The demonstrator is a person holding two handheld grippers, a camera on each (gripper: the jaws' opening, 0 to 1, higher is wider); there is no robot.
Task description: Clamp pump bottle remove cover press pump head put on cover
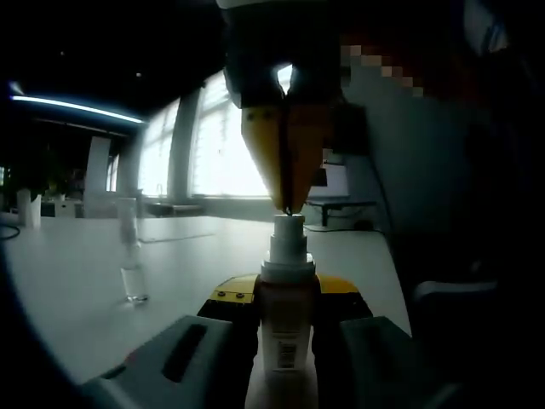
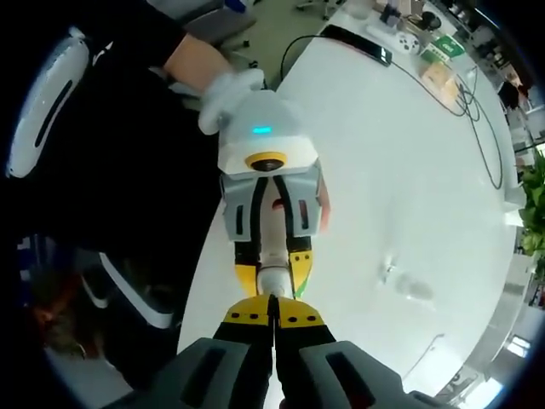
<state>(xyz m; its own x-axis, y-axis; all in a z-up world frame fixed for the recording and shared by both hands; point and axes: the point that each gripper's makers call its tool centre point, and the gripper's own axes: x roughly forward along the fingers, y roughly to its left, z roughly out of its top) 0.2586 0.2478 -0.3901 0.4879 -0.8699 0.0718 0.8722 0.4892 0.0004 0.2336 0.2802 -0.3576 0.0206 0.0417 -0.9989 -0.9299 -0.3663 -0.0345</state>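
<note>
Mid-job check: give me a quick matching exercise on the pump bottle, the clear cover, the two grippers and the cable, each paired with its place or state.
Things:
1. pump bottle
2. clear cover
3. right gripper
4. black cable

Places or states:
A. standing alone on the white table, off the bottle
B. jaws together, tips on top of the pump head
C. held upright between the jaws of the left gripper
D. trailing across the far part of the table

Pairs: 1-C, 2-A, 3-B, 4-D
</note>
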